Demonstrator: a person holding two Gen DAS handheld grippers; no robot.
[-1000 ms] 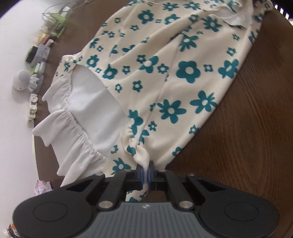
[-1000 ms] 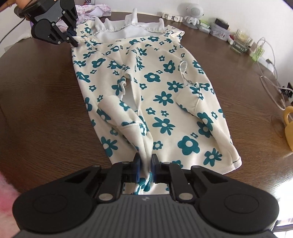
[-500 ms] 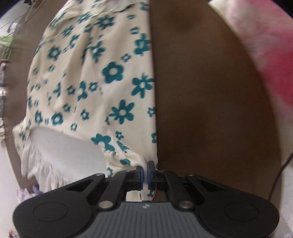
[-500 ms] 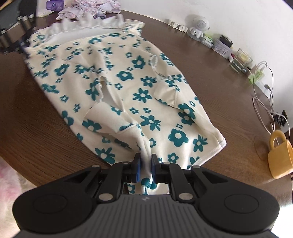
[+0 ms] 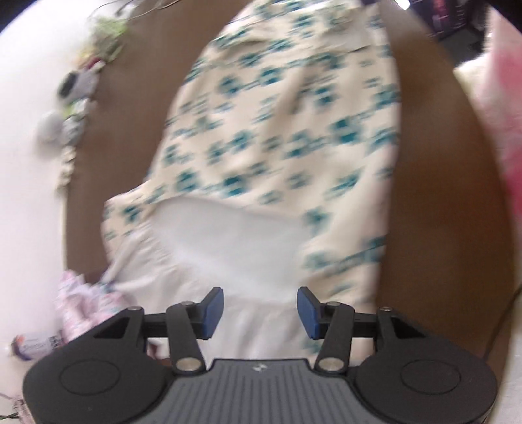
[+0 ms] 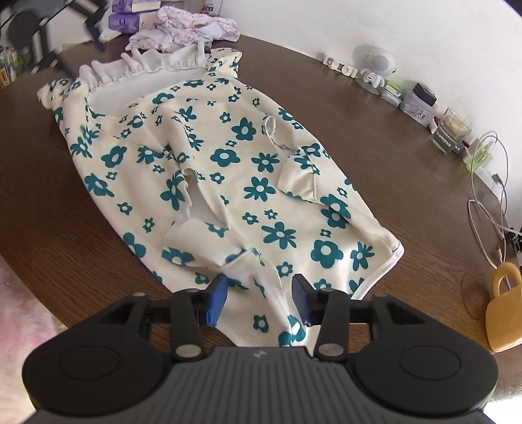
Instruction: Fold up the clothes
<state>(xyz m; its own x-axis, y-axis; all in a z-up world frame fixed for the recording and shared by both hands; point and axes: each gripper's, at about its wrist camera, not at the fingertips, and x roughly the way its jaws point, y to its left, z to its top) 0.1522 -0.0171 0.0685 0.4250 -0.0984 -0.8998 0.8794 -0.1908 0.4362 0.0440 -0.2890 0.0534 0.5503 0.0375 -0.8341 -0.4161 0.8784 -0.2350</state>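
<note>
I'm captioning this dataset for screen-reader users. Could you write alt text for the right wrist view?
A cream garment with teal flowers lies spread on a round brown table. The open right gripper straddles its near edge. A yellow mug stands at right, with small clutter along the far rim.

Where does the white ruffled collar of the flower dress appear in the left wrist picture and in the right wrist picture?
Left wrist view: the white ruffled collar lies low in the picture, blurred, just ahead of the open left gripper.
Right wrist view: it lies at the far end of the dress, upper left, away from the open right gripper.
Shared landmark: the pink patterned cloth beside the collar, also at lower left in the left view.
</note>
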